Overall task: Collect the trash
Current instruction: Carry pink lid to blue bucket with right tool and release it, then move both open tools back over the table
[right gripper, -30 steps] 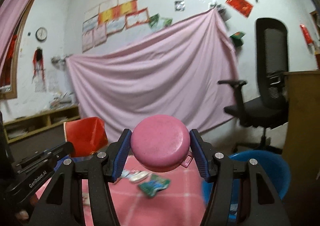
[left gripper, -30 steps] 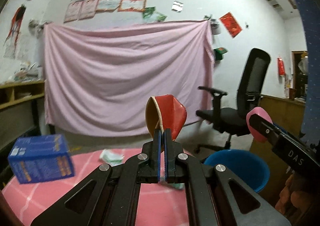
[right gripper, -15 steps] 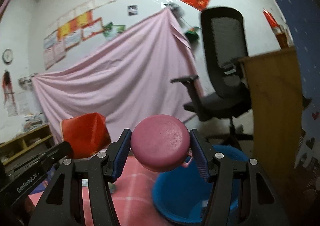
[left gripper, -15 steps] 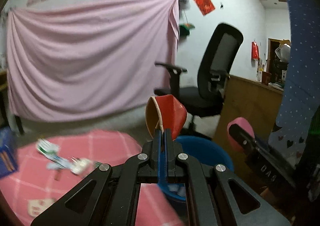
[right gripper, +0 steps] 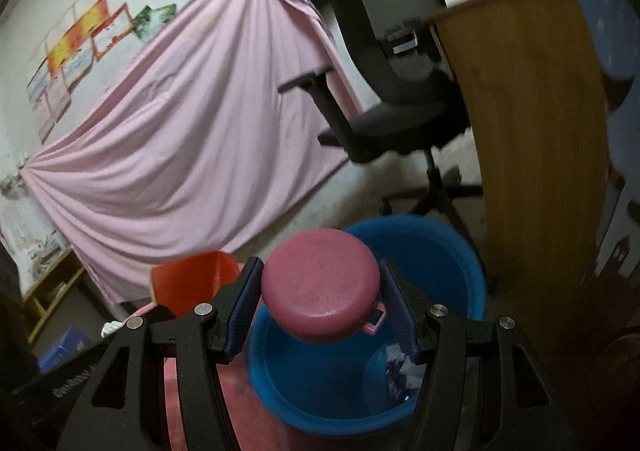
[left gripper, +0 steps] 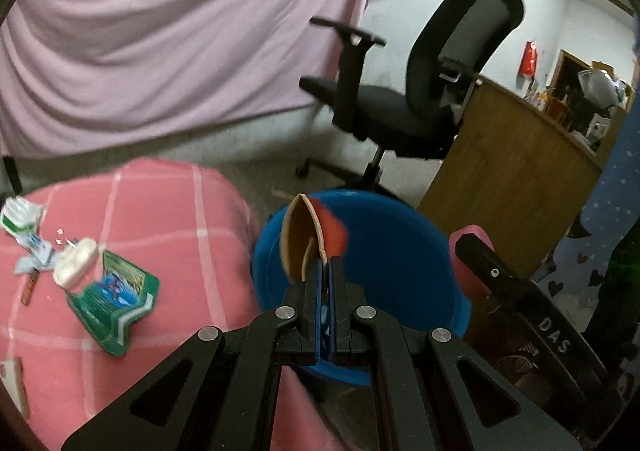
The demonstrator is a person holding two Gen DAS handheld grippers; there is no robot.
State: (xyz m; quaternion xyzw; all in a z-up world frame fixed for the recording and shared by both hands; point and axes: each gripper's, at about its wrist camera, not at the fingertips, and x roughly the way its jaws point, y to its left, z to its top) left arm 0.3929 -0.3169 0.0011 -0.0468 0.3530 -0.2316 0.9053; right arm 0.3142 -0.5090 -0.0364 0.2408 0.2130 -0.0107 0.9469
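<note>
My left gripper (left gripper: 325,263) is shut on a flattened red paper cup (left gripper: 310,239) and holds it above the blue basin (left gripper: 400,251). My right gripper (right gripper: 320,303) is shut on a round pink case (right gripper: 320,291) and holds it above the same basin (right gripper: 440,251), which has some scraps at its bottom. The red cup also shows in the right wrist view (right gripper: 188,283). The pink case shows in the left wrist view (left gripper: 466,263) at the right.
A table with a pink checked cloth (left gripper: 160,211) carries a green wrapper (left gripper: 112,303), a white blister pack (left gripper: 76,263) and torn packaging (left gripper: 20,215). A black office chair (left gripper: 420,91) and a wooden desk (left gripper: 512,171) stand behind the basin.
Both grippers swung right and tilted down, from over the table to above the blue basin, each still holding its item.
</note>
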